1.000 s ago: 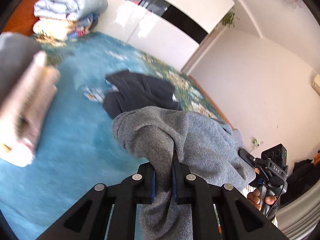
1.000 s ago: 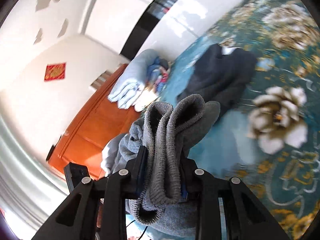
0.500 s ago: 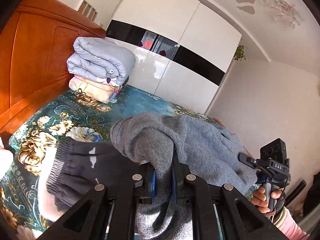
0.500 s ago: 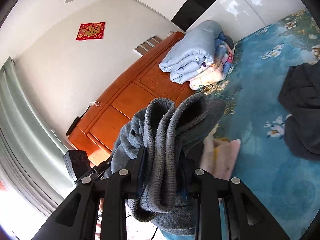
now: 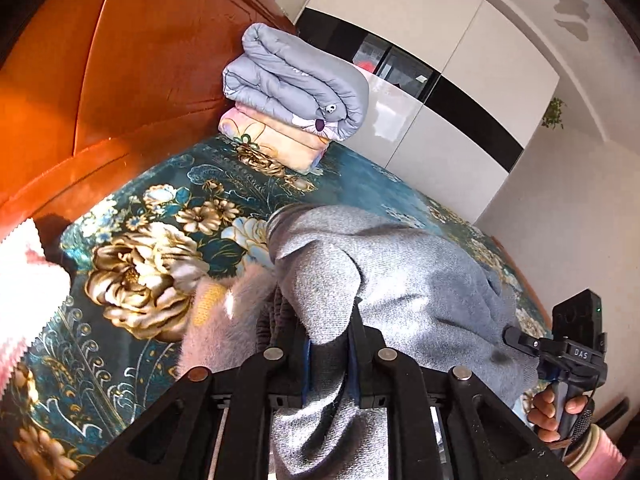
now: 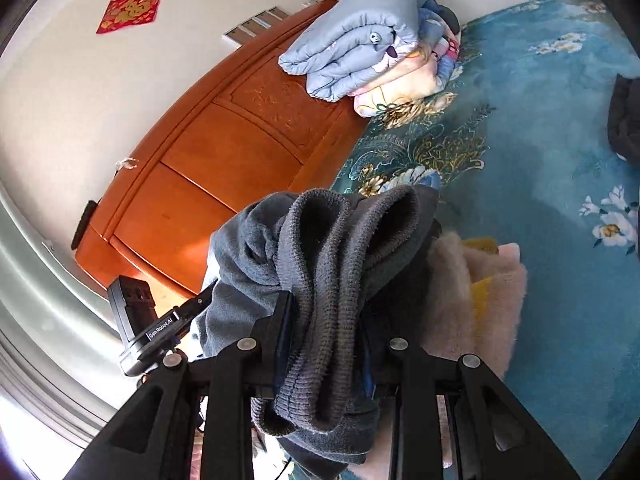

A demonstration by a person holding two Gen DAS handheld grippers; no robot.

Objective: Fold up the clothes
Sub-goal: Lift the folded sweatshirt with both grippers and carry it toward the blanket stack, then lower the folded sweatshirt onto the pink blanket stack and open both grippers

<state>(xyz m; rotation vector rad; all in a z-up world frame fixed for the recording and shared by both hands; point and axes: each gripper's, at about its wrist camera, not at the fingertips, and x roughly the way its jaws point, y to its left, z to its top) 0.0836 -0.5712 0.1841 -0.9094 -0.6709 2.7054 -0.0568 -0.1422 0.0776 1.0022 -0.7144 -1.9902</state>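
Grey knit fabric fills both views: the sweater [image 5: 404,280] is a heathered, light grey garment with a darker ribbed hem [image 6: 340,264], bunched into thick folds and held up above the floral teal bedspread [image 5: 160,248]. The left gripper [image 5: 328,354] is clamped tight on a fold of its body, and the right gripper [image 6: 326,340] pinches the ribbed edge, both nearly closed around cloth. Under it lies a fuzzy pink garment [image 6: 480,296]. The right gripper's housing reads "DAS" [image 5: 581,353]; the left one's reads "GenRobot.AI" [image 6: 160,329].
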